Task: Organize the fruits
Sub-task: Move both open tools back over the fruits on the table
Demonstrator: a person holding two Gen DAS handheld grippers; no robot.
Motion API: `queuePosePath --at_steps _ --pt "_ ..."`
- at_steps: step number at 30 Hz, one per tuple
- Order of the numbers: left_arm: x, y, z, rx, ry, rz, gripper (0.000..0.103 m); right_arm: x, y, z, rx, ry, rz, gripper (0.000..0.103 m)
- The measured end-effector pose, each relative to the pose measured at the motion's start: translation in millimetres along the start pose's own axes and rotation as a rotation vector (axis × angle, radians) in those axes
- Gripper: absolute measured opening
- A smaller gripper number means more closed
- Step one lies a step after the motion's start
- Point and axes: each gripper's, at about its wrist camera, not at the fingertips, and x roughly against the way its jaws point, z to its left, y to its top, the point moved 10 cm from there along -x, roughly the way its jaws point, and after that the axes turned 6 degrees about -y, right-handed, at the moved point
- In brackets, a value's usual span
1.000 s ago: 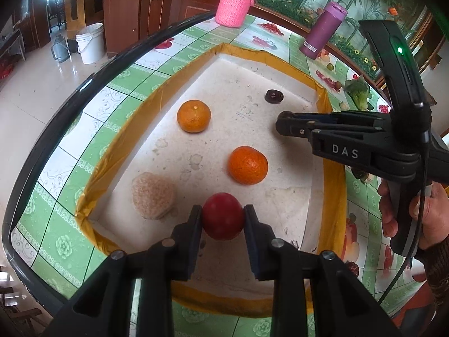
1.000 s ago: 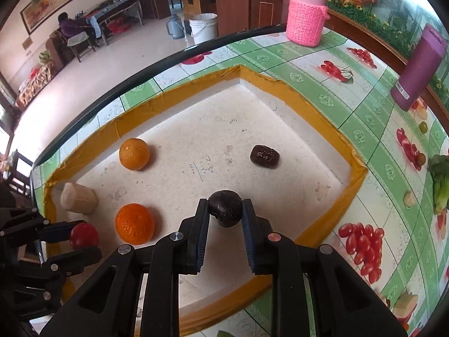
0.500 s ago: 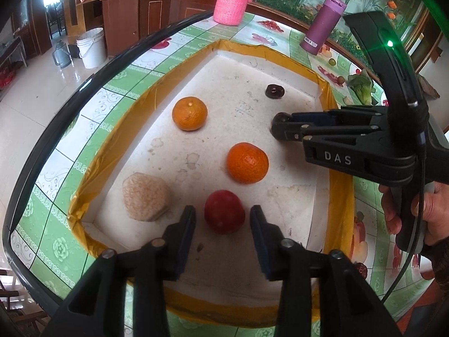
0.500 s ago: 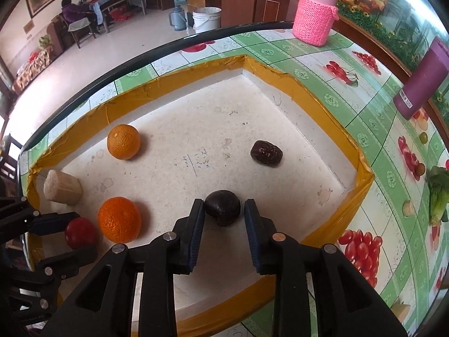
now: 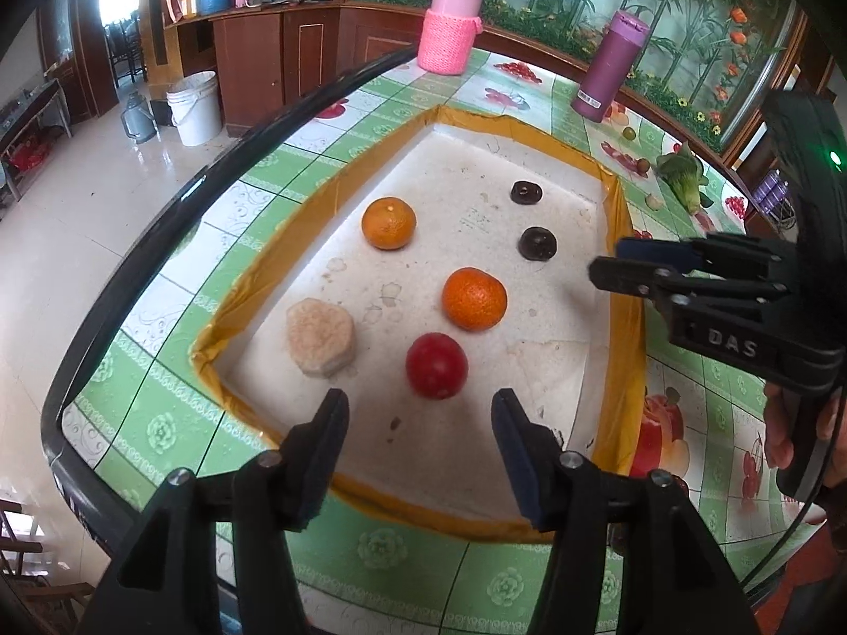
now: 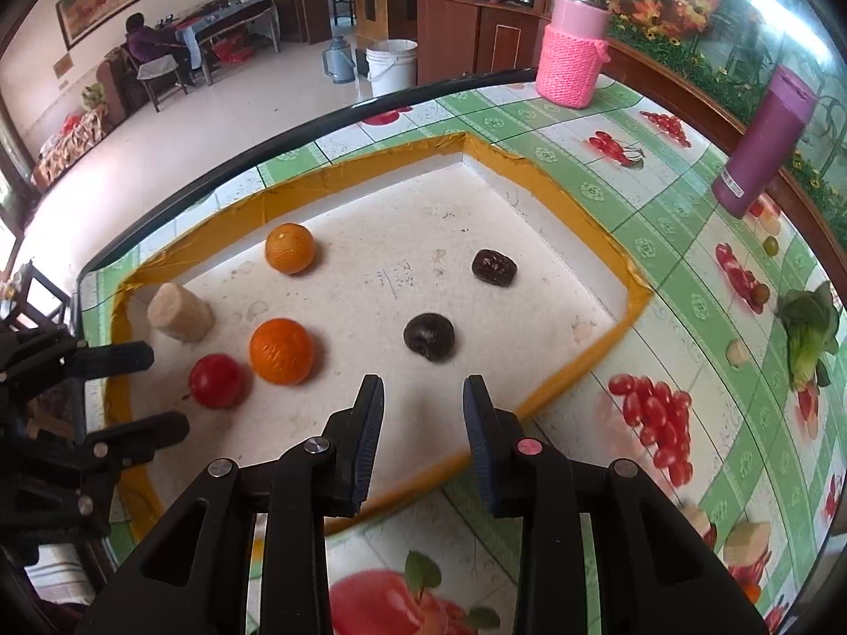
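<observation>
A white tray with a yellow taped rim [image 5: 624, 264] [image 6: 577, 211] holds the fruit. A red fruit [image 5: 436, 365] [image 6: 217, 381] lies on the tray floor just ahead of my open, empty left gripper [image 5: 418, 407]. A dark round fruit [image 6: 429, 336] [image 5: 537, 243] lies ahead of my open, empty right gripper [image 6: 423, 397]. Two oranges [image 5: 474, 298] [image 5: 388, 222] lie further in. They also show in the right wrist view [image 6: 281, 351] [image 6: 290, 247]. A second dark wrinkled fruit [image 5: 526, 192] [image 6: 494, 268] sits near the far side. A beige chunk [image 5: 320, 336] [image 6: 180, 312] stands at the left.
The tray sits on a round table with a green fruit-print cloth [image 5: 159, 423]. A pink knit-covered jar [image 5: 450, 32] and a purple bottle [image 5: 609, 74] stand at the far edge. A green vegetable [image 6: 810, 338] lies on the cloth to the right.
Both grippers opened and pulled back. The left let go of the red fruit, the right let go of the dark round fruit. Both fruits now rest on the tray floor.
</observation>
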Motion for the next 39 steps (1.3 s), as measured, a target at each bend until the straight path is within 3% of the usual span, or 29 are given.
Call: queuePosePath --at_steps 5,7,13,21,25,31,39 --pt "7.7 -2.1 -9.3 -0.004 0.002 -0.012 0.063 25.0 -19.6 -8.0 -0.034 0.004 -0.023 0.032" --pt "10.8 -0.6 -17.7 -0.013 0.003 -0.024 0.07 33.1 -32.8 -14.1 -0.049 0.0 -0.023 0.032" --pt "10.8 4.1 -59.8 -0.074 -0.019 -0.033 0.076 52.9 -82.4 -48.2 -0.122 -0.025 -0.01 0.035" --pt "-7.5 -1.0 -132.0 -0.184 -0.06 0.012 0.08 73.0 -157.2 -137.2 -0.293 -0.115 0.022 0.056" --pt "-19.3 -7.7 -162.7 -0.232 -0.07 0.045 0.081 81.3 -184.3 -187.9 -0.363 -0.165 0.025 0.056" --pt "-41.6 -13.8 -199.5 -0.294 -0.065 0.097 0.082 67.4 -198.7 -247.0 -0.433 -0.194 0.05 0.057" --pt "-66.0 -10.6 -223.4 -0.275 -0.07 0.144 0.082 35.7 -187.5 -259.3 -0.369 -0.174 0.056 0.053"
